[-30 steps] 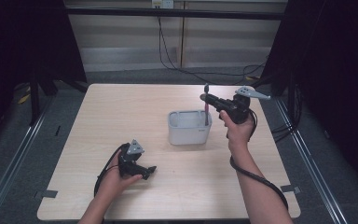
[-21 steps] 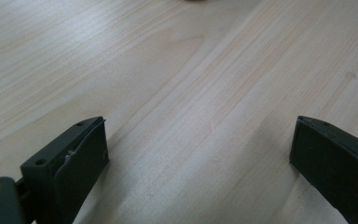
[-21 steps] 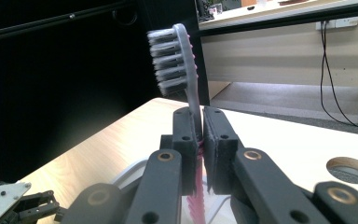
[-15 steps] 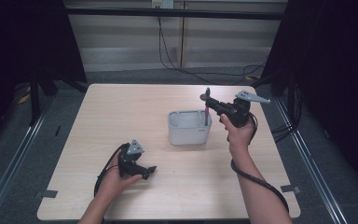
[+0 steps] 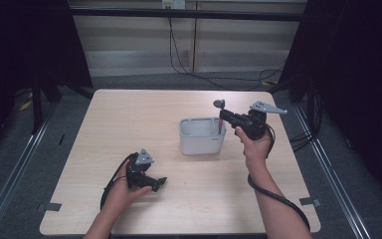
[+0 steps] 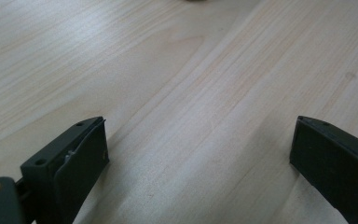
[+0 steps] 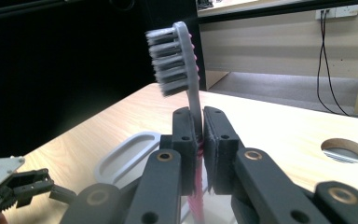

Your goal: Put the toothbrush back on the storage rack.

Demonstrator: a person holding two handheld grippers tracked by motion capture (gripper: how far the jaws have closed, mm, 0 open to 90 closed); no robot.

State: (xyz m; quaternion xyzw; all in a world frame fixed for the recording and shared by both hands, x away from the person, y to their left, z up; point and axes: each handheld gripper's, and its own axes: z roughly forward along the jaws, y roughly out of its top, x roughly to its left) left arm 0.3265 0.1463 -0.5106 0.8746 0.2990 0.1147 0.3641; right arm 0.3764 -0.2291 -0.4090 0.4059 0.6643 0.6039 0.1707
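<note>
A grey and pink toothbrush (image 7: 181,60) stands upright with its bristled head up, clamped between the jaws of my right gripper (image 7: 199,140). In the high view the right gripper (image 5: 222,117) holds the toothbrush (image 5: 219,107) above the right end of a grey rectangular holder (image 5: 200,139), with the pink lower end reaching down into it. My left gripper (image 5: 159,184) rests low on the wooden table (image 5: 129,119) at the front left. Its jaws stand wide apart (image 6: 198,154) over bare wood with nothing between them.
The table has a round cable hole (image 7: 344,150) in its top. Dark curtains flank both sides, and cables (image 5: 199,69) run along the floor behind the table. Each gripper trails a black cable toward the front edge.
The right gripper has shifted slightly with the toothbrush, staying over the holder's right end. The left gripper has not moved.
</note>
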